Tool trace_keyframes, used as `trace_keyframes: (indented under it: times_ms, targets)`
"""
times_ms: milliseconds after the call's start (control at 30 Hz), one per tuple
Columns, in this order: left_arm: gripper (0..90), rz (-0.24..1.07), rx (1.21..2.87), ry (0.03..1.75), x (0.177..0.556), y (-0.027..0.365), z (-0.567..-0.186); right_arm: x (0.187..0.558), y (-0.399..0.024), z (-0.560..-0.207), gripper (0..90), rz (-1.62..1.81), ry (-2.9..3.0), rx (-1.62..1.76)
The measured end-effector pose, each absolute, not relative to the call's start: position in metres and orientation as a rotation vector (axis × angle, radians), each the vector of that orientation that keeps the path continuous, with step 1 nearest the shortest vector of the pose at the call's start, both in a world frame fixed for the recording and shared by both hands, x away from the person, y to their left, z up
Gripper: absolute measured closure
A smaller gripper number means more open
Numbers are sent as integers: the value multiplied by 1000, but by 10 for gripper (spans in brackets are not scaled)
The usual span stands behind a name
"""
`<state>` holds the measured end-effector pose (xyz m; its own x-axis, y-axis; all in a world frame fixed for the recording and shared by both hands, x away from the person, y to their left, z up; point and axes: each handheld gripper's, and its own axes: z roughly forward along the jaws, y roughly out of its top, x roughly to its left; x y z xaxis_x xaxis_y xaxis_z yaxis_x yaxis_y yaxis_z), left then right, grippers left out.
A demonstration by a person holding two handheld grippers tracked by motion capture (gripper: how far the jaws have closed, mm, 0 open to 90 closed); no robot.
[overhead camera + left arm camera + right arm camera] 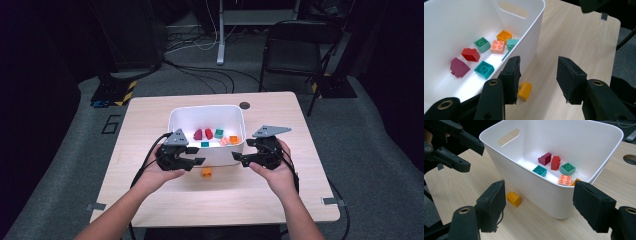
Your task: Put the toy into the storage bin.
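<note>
While both of my grippers hang low over the table (pixel 150 190) in front of the white bin (pixel 175 116), the thing that matters is the one loose yellow-orange block (pixel 206 172) lying on the wood outside it, just beside the bin's near wall. I judge the work in hand to be getting that block into the bin with the others.

From my left gripper (pixel 537 77), the block (pixel 525 91) lies a little ahead of the tips and off toward the jaw on the bin side, partly tucked behind that jaw's pad, so it is not between the two jaws. Those jaws stand about half spread, with bare wood between them, pinching nothing. The bin wall (pixel 530 42) runs close along that same jaw, so there is little room on that side.

From my right gripper (pixel 539 202), the same block (pixel 514 198) sits ahead and toward the jaw that faces my other hand, also outside the gap. These jaws are spread wide and empty, with the bin's corner (pixel 554 202) straight between them.

In the high view the block lies between my two grippers, slightly nearer the left one (pixel 192 162) than the right (pixel 239 159). Its long side seems to run roughly along the bin wall, though I cannot be sure. By my reckoning the left gripper needs only a small sideways shift toward the bin to straddle it.
</note>
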<state>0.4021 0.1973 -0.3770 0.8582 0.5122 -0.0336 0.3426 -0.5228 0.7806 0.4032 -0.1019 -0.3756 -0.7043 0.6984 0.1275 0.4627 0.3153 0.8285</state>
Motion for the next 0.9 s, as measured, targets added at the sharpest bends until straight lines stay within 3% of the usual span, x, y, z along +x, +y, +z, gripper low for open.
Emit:
trace_keyframes:
  times_ms: [900]
  targets:
    - [529,240,2202,699,401,199,-466,402,-101,-376,258,1332,2327,1055]
